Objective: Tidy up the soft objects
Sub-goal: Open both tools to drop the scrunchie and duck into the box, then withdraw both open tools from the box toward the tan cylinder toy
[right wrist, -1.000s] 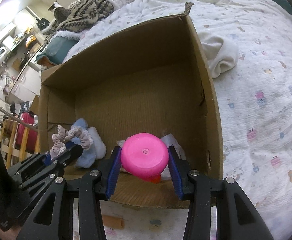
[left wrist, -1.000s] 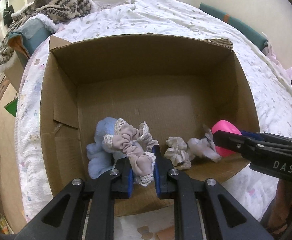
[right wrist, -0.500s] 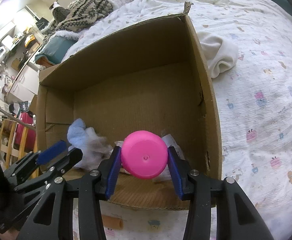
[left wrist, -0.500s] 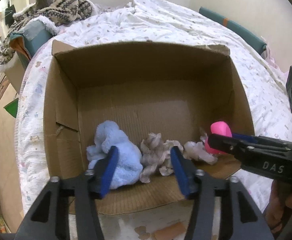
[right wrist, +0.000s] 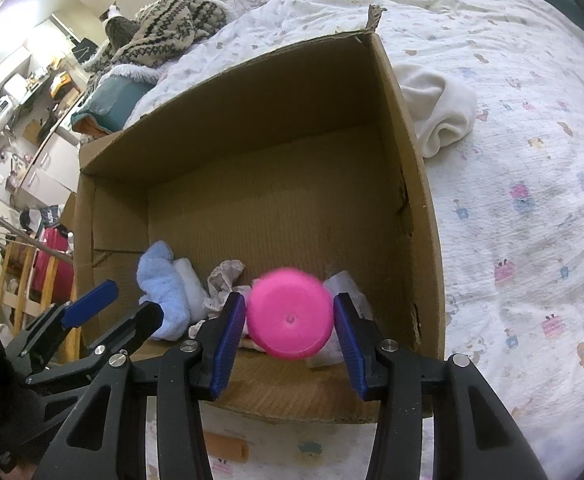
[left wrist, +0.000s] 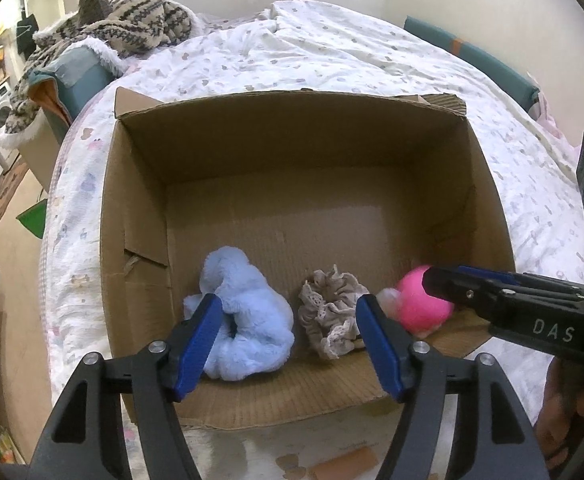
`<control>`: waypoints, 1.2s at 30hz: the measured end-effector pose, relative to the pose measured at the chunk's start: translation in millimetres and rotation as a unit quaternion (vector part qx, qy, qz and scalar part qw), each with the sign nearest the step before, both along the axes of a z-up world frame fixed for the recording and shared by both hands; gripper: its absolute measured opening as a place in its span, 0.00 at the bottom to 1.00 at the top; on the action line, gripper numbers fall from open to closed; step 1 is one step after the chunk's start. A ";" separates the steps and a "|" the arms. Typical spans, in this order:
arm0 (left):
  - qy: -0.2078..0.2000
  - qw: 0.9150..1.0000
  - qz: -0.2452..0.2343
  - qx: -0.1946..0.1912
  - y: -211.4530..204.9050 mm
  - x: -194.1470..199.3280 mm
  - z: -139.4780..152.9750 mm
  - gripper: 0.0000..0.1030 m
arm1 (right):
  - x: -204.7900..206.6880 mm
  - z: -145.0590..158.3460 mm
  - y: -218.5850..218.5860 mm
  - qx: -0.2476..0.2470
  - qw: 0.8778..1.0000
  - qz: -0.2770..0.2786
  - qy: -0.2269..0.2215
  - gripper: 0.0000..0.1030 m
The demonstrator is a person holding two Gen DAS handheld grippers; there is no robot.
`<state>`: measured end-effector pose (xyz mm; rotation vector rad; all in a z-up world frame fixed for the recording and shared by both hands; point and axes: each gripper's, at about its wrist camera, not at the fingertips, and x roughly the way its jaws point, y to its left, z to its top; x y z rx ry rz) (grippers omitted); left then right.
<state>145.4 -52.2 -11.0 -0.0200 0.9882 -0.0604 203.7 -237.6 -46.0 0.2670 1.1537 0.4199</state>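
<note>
An open cardboard box point(left wrist: 292, 152) stands on the bed. Along its near wall lie a pale blue plush point(left wrist: 248, 320), a beige lace-edged scrunchie point(left wrist: 328, 312) and a pink round soft thing point(left wrist: 420, 308). My left gripper point(left wrist: 288, 304) hovers over the plush and scrunchie; its jaws are opening and nothing is between them. In the right wrist view the pink thing point(right wrist: 290, 318) is blurred between the jaws of my right gripper point(right wrist: 290, 308). Those jaws are opening and the pads show slim gaps to it. Pale cloth point(right wrist: 344, 284) lies under it.
A white rolled cloth point(right wrist: 440, 112) lies on the sheet just right of the box. A patterned knit blanket point(left wrist: 132, 24) and a teal cushion point(left wrist: 84, 76) are at the far left, where the bed drops to the floor. A small orange tube point(right wrist: 228, 446) lies near the box front.
My left gripper opened and let the scrunchie go; it now lies in the box beside the blue plush. The pink thing has sunk slightly and blurred between the right gripper's jaws.
</note>
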 end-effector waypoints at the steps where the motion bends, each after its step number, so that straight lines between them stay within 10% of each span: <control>1: 0.000 1.000 0.000 0.000 0.3 0.5 -0.1 0.65 | 0.0 0.2 -0.7 0.003 1.000 -0.001 0.000 0.50; 5: 0.001 1.000 0.001 0.001 0.6 -0.2 -0.6 0.65 | -1.2 7.8 -1.7 0.006 1.000 -0.007 -0.021 0.75; 36: 0.024 0.998 0.051 -0.042 28.1 -68.7 8.2 0.65 | -62.6 29.5 -39.3 0.018 0.997 -0.072 -0.019 0.75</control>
